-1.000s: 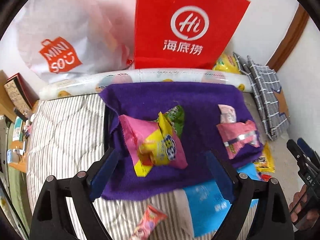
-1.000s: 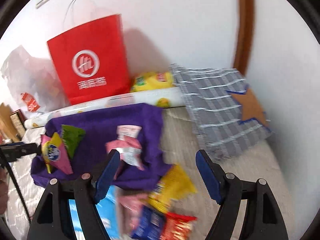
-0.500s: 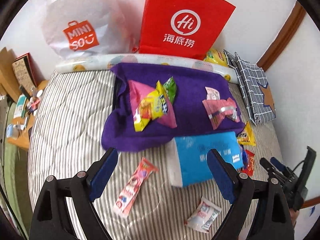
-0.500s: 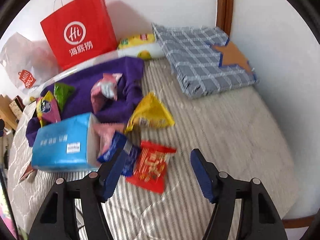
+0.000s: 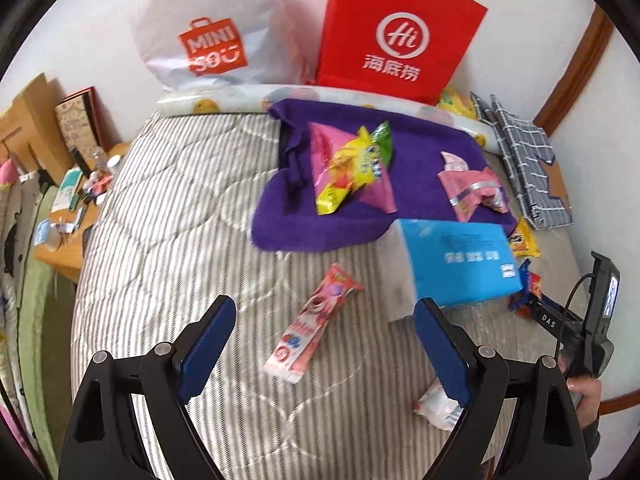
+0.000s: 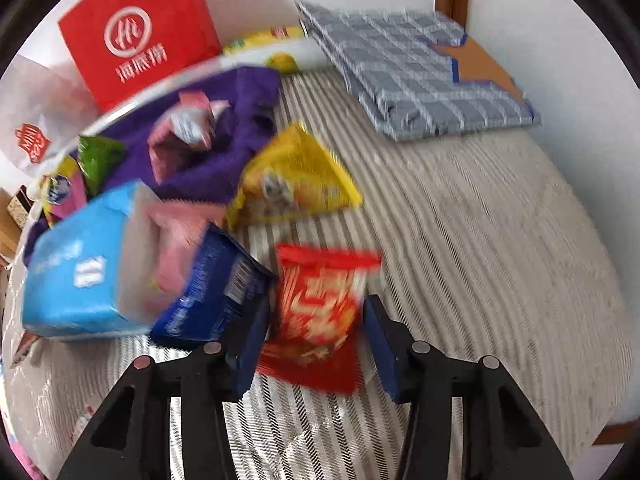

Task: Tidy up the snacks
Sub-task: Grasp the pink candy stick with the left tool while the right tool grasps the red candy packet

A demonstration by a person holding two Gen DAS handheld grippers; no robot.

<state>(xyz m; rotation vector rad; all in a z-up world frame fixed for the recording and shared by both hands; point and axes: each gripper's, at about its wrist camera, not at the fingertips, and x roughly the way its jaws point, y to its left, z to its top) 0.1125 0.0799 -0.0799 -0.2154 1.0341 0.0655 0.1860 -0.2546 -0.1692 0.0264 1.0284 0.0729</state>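
The right gripper (image 6: 316, 334) is low over the striped bed (image 6: 480, 240), and its jaws stand apart on the two sides of a red snack packet (image 6: 320, 312). The packet lies flat on the bed between the blue pads; this view is blurred, so I cannot tell if the pads touch it. Just left of the red packet lies a dark blue packet (image 6: 212, 292), which leans on a light blue tissue pack (image 6: 76, 272). Behind them is a yellow packet (image 6: 292, 180) at the edge of a purple towel (image 6: 224, 160).

The left gripper (image 5: 324, 352) hangs higher above the bed, with its jaws wide apart and nothing between them. Under it, a long pink packet (image 5: 316, 320) lies alone on the stripes, and a small white packet (image 5: 438, 404) is near the right finger. On the purple towel there are two groups: pink, yellow and green packets (image 5: 352, 164) on the left, and pink packets (image 5: 472, 188) on the right. A red paper bag (image 5: 400, 36) and a white bag (image 5: 212, 36) stand against the wall behind the towel. A folded checked cloth (image 6: 416, 72) rests in the far corner of the bed.
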